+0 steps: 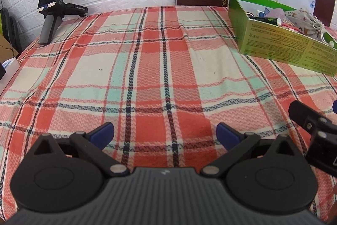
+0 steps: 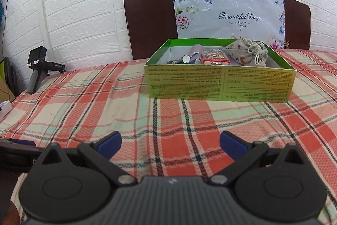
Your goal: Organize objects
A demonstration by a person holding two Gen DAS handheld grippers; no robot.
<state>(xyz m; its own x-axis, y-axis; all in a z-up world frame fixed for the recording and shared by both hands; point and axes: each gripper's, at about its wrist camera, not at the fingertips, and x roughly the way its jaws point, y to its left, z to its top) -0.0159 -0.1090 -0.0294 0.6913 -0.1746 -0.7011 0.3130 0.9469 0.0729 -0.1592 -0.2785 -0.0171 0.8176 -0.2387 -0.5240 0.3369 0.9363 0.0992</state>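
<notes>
Both the left gripper (image 1: 165, 132) and right gripper (image 2: 170, 143) hang spread and empty, seemingly because the drawstring pouch (image 2: 247, 53) and other items already sit in the green box (image 2: 219, 84) ahead.

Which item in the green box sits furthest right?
The drawstring cloth pouch, in the right rear corner of the green box. The red packet and the battery lie left of it.
</notes>
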